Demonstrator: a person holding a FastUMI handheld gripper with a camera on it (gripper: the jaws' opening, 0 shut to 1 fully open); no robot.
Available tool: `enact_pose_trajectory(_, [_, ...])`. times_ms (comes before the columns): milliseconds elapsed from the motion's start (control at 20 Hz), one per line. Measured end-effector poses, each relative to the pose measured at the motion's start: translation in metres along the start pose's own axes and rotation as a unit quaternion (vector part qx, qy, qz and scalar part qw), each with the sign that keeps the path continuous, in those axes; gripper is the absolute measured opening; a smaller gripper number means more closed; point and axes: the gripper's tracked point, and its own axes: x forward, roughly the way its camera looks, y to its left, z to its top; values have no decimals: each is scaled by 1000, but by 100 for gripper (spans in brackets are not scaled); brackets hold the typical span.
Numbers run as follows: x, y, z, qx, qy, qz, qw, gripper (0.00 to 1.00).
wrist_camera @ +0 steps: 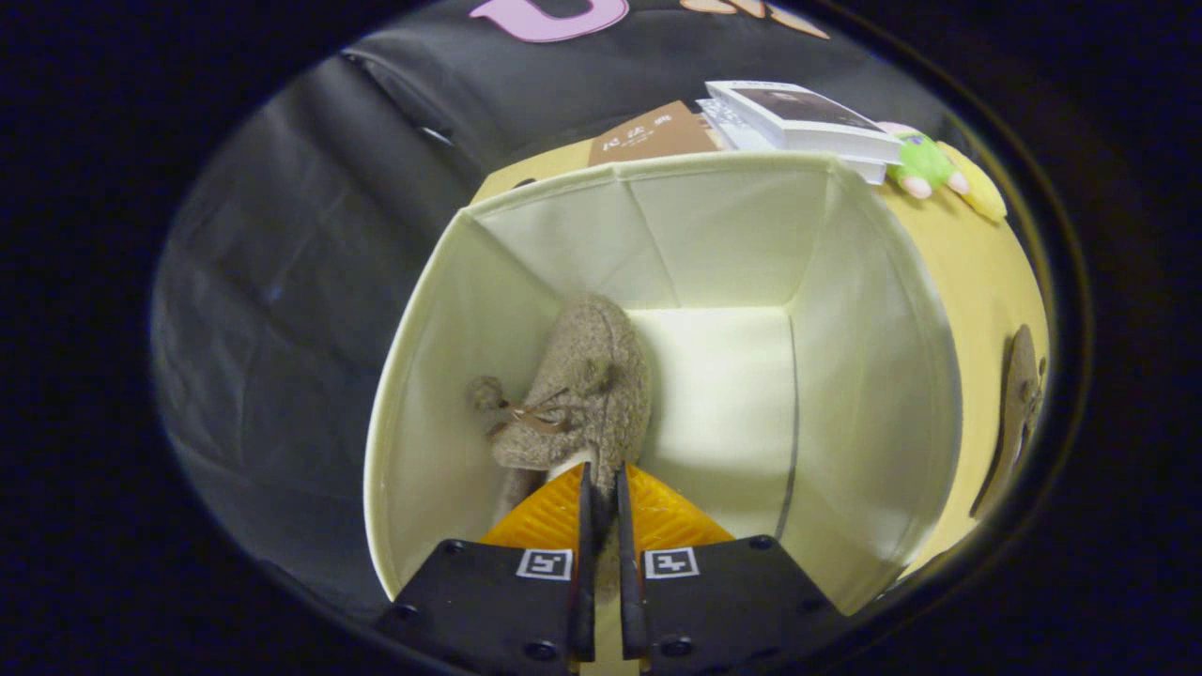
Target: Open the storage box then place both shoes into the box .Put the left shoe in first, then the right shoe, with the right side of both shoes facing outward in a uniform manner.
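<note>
I look down into the open cream storage box (873,376), which stands on a yellow table (967,272). A brown fuzzy shoe (587,385) with a small bow and pompom hangs inside the box, against its left wall, toe pointing toward the far wall. My gripper (601,474) is shut on the rim of this shoe at its heel end, a thin strip of fuzzy fabric pinched between the fingers. The second brown shoe (1022,413) lies on the table outside the box, to the right of it.
Beyond the box lie a stack of white books (798,117) and a brown booklet (648,131). A green and yellow plush toy (925,164) sits beside the books. Black cloth hangs left of the box.
</note>
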Motion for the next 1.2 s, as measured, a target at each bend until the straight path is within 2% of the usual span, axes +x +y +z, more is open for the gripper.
enact_pose_trajectory(50, [-1, 3, -2, -5, 4, 7, 1000, 14])
enact_pose_trajectory(200, [-10, -2, -1, -21, -10, 8, 1000, 42])
enact_pose_trajectory(350, [-29, 23, 12, -23, -47, 66, 996, 70])
enact_pose_trajectory(500, [-53, 18, 23, -84, -87, 60, 991, 98])
enact_pose_trajectory(750, [-97, 2, 43, -114, -164, 73, 977, 98])
enact_pose_trajectory(950, [-127, -42, 52, -119, -204, 47, 971, 98])
enact_pose_trajectory(1200, [-157, -114, 65, -109, -243, -7, 964, 98])
